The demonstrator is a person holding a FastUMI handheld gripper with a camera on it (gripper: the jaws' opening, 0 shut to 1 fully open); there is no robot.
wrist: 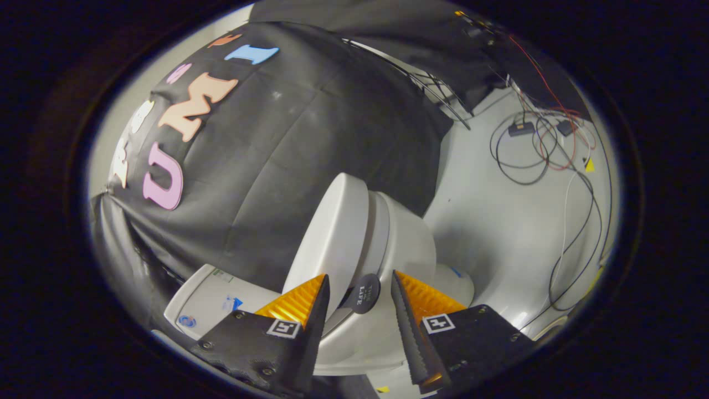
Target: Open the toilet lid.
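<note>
We see the gripper [358, 291] fingers apart, a round dark tab [363, 294] between them, touching neither. Smooth glossy lid [332, 233] raised off the rounded toilet bowl [407, 233].

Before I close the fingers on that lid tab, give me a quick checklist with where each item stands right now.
1. Gripper open: ok, the jaws stand apart.
2. Round dark lift tab between the fingers: ok, it sits in the gap near the tips.
3. Fingers touching the tab: cannot tell, a gap shows on both sides.
4. Toilet lid already raised off the bowl: cannot tell, the view is strongly tilted.
5. Room behind the lid toward the tank: ok.
6. Loose cables on the floor away from the toilet: ok.
</note>
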